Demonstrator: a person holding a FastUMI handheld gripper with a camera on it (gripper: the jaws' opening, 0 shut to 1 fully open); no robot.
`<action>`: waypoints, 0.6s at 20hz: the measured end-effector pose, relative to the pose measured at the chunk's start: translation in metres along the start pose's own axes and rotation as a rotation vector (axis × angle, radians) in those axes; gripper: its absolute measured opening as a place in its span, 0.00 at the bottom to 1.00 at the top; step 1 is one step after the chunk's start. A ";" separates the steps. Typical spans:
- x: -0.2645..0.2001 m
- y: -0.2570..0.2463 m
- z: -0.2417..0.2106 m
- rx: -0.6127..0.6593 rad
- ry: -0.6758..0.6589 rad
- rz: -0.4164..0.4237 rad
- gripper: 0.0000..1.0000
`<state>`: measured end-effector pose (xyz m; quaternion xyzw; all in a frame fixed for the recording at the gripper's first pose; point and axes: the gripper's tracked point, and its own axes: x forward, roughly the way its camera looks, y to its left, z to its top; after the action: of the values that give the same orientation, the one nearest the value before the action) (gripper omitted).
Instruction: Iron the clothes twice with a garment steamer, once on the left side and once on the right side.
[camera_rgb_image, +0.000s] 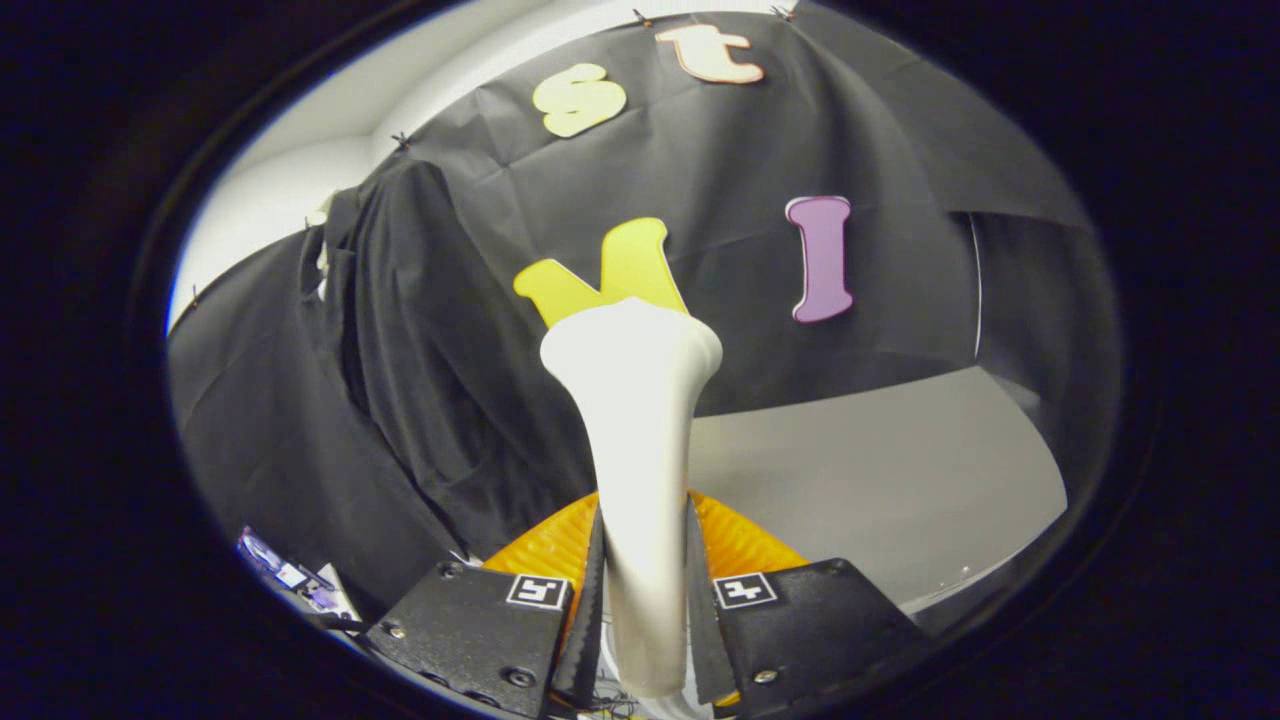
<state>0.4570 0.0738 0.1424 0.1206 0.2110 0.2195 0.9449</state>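
Gripper (645, 600) clamped on the white garment steamer (635, 450), both fingers pressing its handle, whose lower end is cut off; head flares just ahead. Beyond, a dark garment (400, 350) hangs against black cloth, its edges hard to separate.

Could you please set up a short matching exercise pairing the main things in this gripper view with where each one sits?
Things:
1. white plastic garment steamer
2. dark hanging garment
3. pale grey table surface
4. gripper

Places:
A. beyond the fingers, off to one side of the steamer's head, in front of the booth wall
B. clamped between the two fingers, head pointing away
C. shut on the steamer's handle
D. lying low on the other side of the steamer from the garment

Pairs: 1-B, 2-A, 3-D, 4-C
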 end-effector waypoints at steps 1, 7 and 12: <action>-0.007 0.014 0.004 -0.010 -0.025 -0.009 0.40; -0.034 0.096 0.042 -0.110 -0.178 -0.081 0.40; -0.043 0.165 0.071 -0.210 -0.290 -0.159 0.40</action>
<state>0.3945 0.1883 0.2725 0.0346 0.0573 0.1455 0.9871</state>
